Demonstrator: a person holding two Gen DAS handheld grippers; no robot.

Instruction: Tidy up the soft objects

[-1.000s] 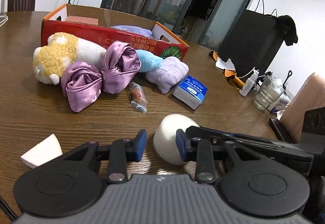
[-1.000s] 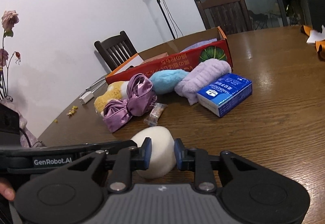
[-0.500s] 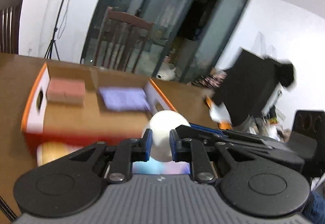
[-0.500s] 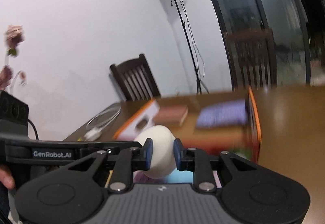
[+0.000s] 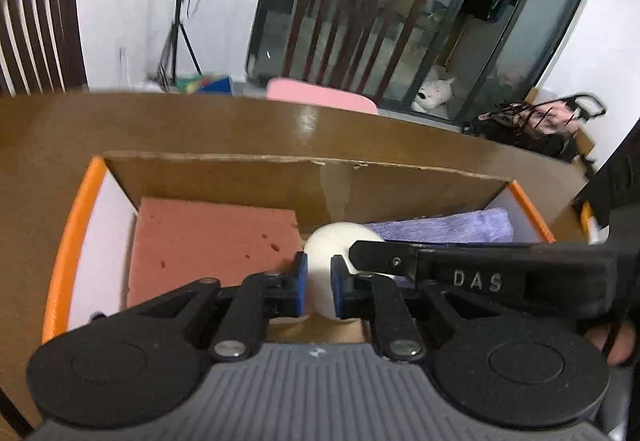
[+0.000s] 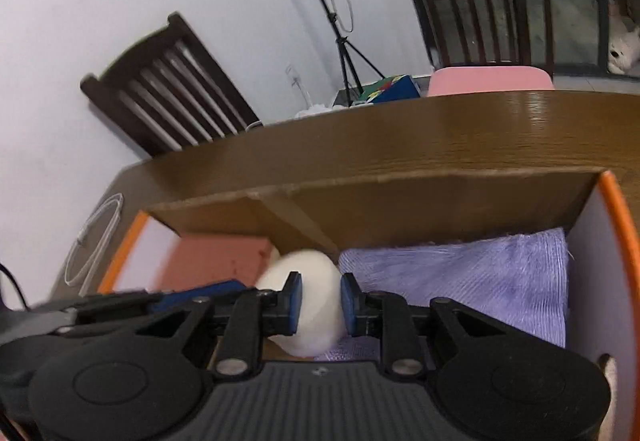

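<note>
In the left wrist view, the left gripper (image 5: pixel 319 290) pinched a smooth white egg-shaped foam ball (image 5: pixel 335 246) above the open cardboard box (image 5: pixel 72 225), between a porous pink sponge slab (image 5: pixel 212 241) on the left and a ribbed lilac towel (image 5: pixel 448 227) on the right.

In the right wrist view, the right gripper (image 6: pixel 319 304) squeezed the same ball (image 6: pixel 310 273), its blue pads denting it.

My box (image 5: pixel 72 241) sits on the table (image 5: pixel 240 129); inside the box, the sponge (image 5: pixel 208 241) lies left, the towel (image 6: pixel 460 281) right, my ball (image 6: pixel 316 305) between them; a chair (image 5: pixel 360 21) stands behind the box.
</note>
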